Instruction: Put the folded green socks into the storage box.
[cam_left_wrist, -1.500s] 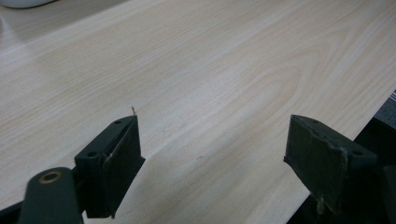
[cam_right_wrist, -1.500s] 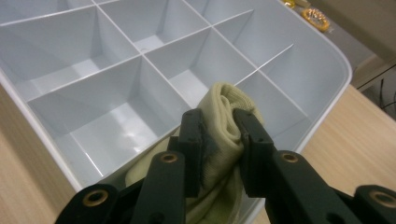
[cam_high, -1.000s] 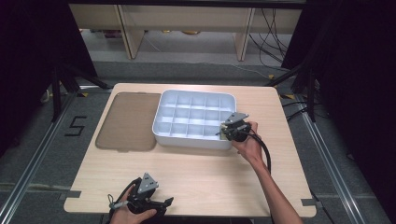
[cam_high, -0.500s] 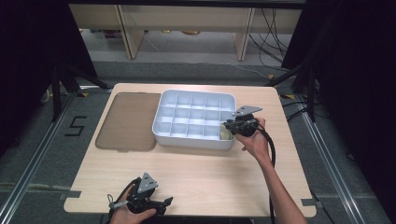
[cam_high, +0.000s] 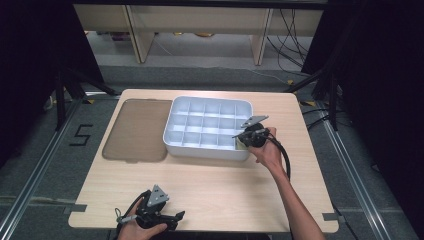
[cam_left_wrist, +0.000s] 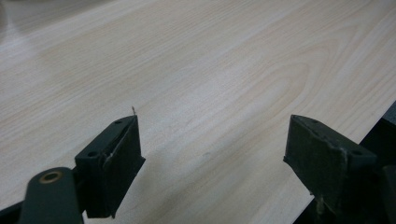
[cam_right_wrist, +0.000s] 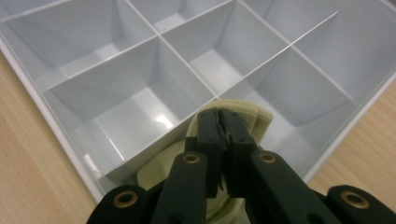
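A white compartment tray (cam_high: 210, 100) stands at the middle back of the wooden table (cam_high: 215, 185). A pale yellow cloth (cam_right_wrist: 254, 116) lies in the tray's near right corner compartment (cam_high: 241, 144). My right gripper (cam_right_wrist: 219, 114) points down into that compartment (cam_high: 240, 140). Its jaws have just been closing and now meet, with their tips pressed into the cloth and a fold of it pinched. Near the table's front edge my left gripper (cam_high: 176, 216) rests in the person's hand. Its jaws stand wide apart (cam_left_wrist: 215, 144) over bare wood with nothing between them.
A flat brown lid (cam_high: 135, 130) lies left of the tray (cam_right_wrist: 28, 70). The other tray compartments hold nothing. Bare wood spreads in front of the tray. Dark floor and cables lie past the table's right edge.
The right hand has shifted slightly right along the tray's near right corner and tilted down into it. The left hand has kept still.
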